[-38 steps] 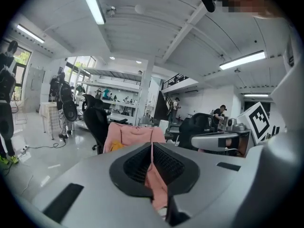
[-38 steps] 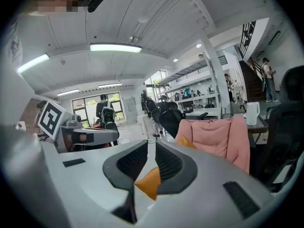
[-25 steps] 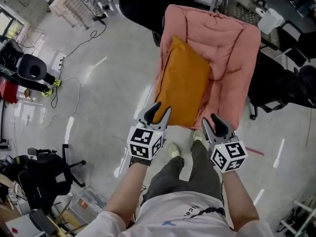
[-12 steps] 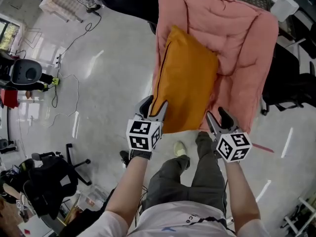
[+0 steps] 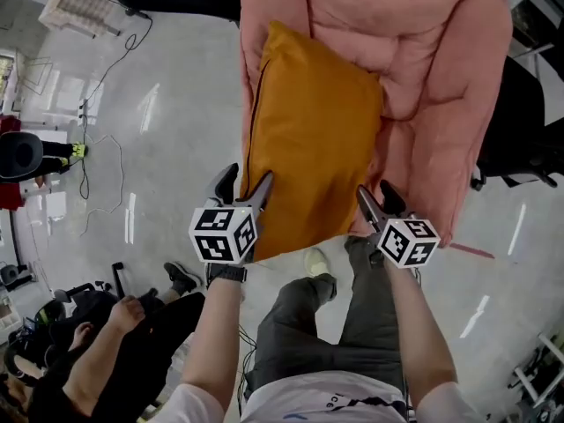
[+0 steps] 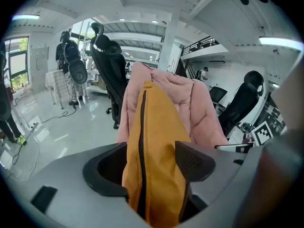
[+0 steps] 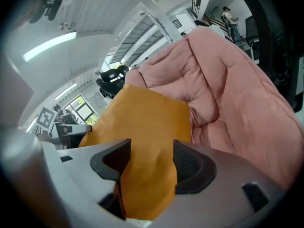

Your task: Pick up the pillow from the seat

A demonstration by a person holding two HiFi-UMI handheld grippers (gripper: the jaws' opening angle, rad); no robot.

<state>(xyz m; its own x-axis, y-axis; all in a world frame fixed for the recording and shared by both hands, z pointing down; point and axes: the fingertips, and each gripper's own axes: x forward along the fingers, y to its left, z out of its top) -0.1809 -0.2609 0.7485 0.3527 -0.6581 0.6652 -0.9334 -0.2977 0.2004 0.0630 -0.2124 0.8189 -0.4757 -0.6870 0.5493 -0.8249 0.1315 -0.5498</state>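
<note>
Head view: left tongs (image 5: 248,180) and right tongs (image 5: 374,192), lowered to the pillow (image 5: 313,130) on the seat (image 5: 432,77), have just been opened astride its near corners, unclamped; grasp judged imminent.

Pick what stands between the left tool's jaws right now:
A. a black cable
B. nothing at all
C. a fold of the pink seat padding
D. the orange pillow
D: in the left gripper view the orange pillow, its dark zip seam showing, stands between the jaws of the left tool, which have just been opening.
</note>
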